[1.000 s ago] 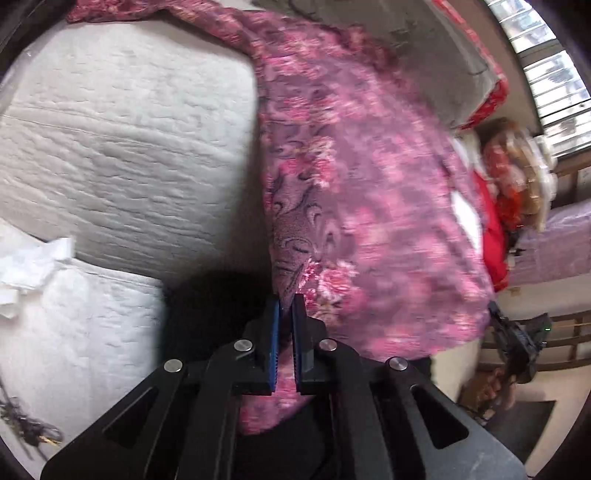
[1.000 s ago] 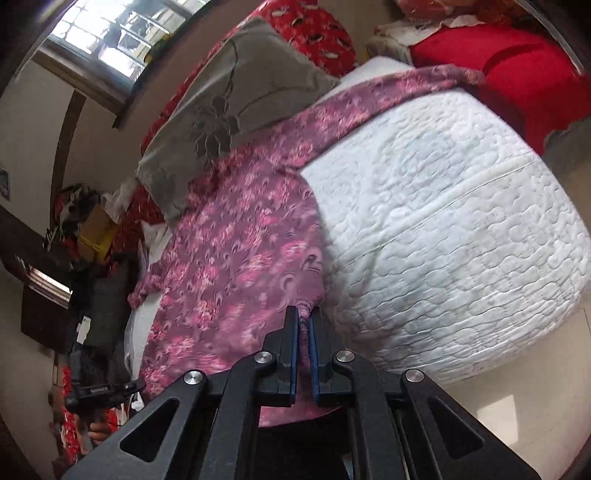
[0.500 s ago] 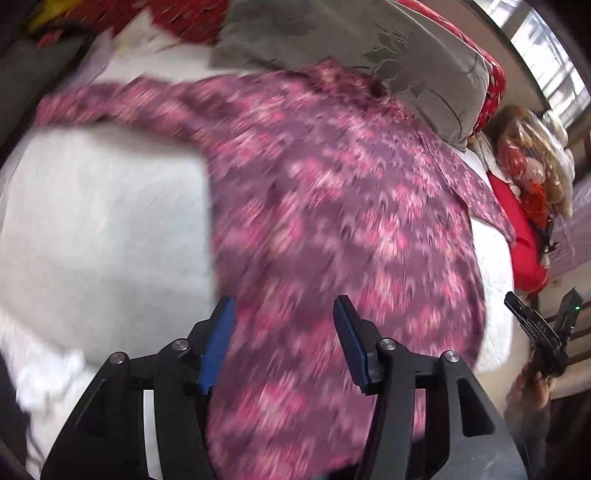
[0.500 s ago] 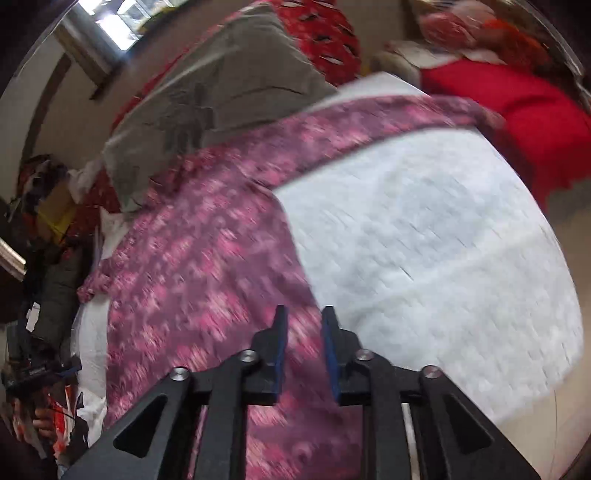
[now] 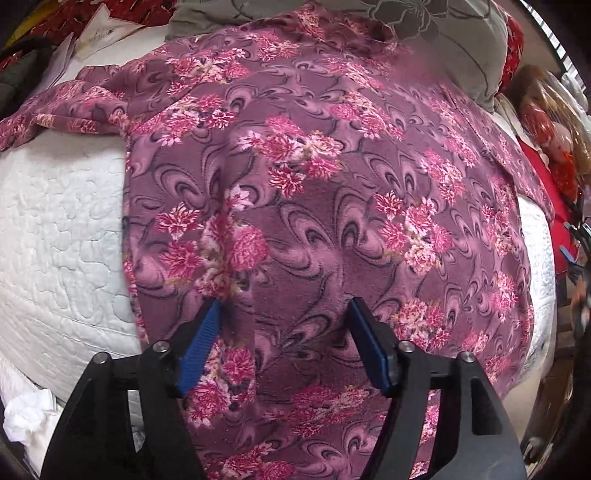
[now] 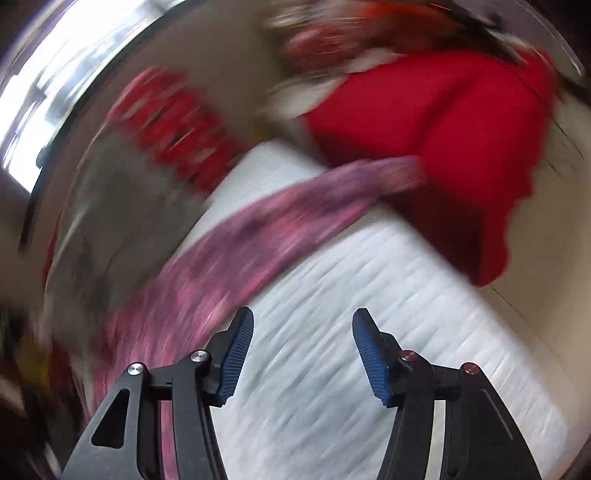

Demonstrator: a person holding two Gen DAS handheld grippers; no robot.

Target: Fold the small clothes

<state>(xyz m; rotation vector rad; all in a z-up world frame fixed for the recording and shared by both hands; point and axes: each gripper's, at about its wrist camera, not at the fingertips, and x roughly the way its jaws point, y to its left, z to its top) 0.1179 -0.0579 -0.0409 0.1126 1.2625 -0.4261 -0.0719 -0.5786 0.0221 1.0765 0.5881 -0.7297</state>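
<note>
Lying spread flat across the quilted white mattress [image 5: 62,236], reaching toward its far edge by the grey pillow [image 5: 436,33]: soft purple floral garment [image 5: 332,177]. Hovering above it, left gripper [image 5: 284,310], ribbed blue pads widening, clasping nothing. Blurring over bare quilting beside one sleeve, right gripper [image 6: 303,321], likewise spreading, empty.

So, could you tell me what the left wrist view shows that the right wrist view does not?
Only the left wrist view shows the floral garment's spread body, sharp, beneath the opening left gripper, plus crumpled white cloth. Only the right shows the opening right gripper, over bare mattress, and a red blanket. Both show the garment, white quilted mattress and grey pillow.
</note>
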